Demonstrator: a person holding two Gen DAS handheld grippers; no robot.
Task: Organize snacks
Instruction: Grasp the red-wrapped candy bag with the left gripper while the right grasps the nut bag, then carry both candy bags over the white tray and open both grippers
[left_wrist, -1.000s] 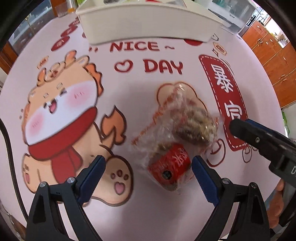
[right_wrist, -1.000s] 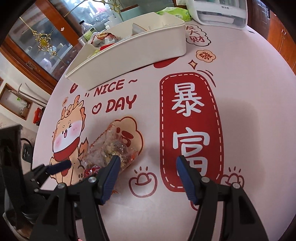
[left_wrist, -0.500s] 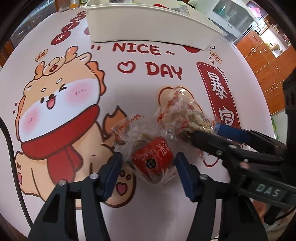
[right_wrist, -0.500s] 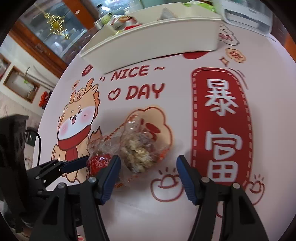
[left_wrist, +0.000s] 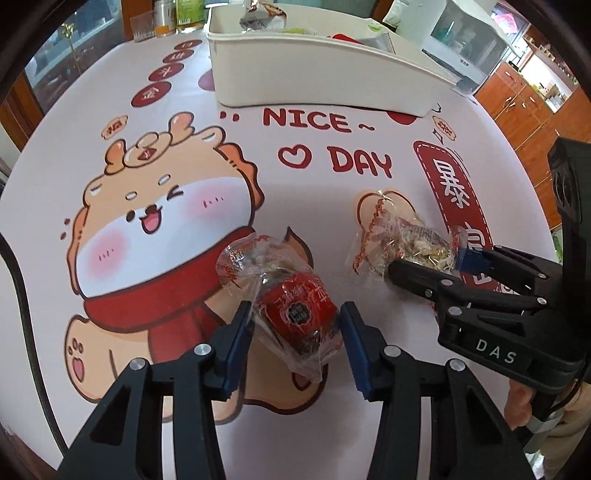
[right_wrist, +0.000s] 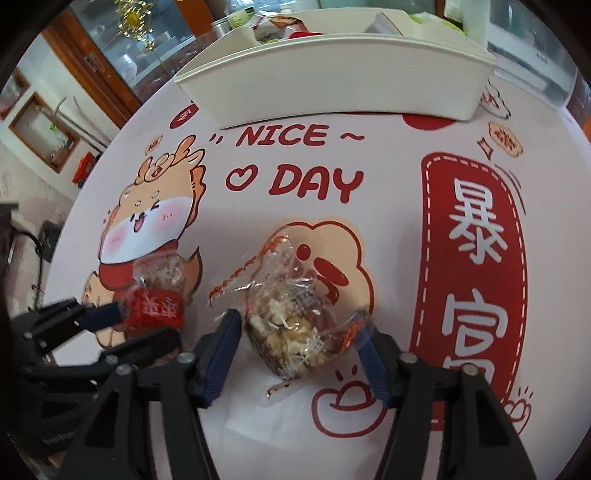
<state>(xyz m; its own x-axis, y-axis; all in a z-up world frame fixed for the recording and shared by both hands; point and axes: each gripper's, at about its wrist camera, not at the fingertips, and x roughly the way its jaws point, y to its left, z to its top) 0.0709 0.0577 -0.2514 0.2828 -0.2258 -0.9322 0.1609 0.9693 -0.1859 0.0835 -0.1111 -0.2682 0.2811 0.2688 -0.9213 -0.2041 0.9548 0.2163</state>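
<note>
A red-wrapped snack in a clear bag (left_wrist: 293, 308) lies on the printed tablecloth between the pads of my left gripper (left_wrist: 295, 328), which is closed onto its sides. It also shows in the right wrist view (right_wrist: 155, 304). A clear bag of pale crunchy snack (right_wrist: 295, 332) lies between the fingers of my right gripper (right_wrist: 301, 350), whose pads touch the wrapper. That bag also shows in the left wrist view (left_wrist: 406, 247), with the right gripper (left_wrist: 436, 269) on it.
A white plastic bin (left_wrist: 321, 81) holding packets stands at the far side of the table, also in the right wrist view (right_wrist: 340, 74). A white appliance (left_wrist: 472, 48) sits behind it at the right. Bottles and a glass (left_wrist: 162, 18) stand at the far left.
Both grippers have narrowed around their snack bags. The two bags, which lay together, are now apart, the red one drawn left with my left gripper.
</note>
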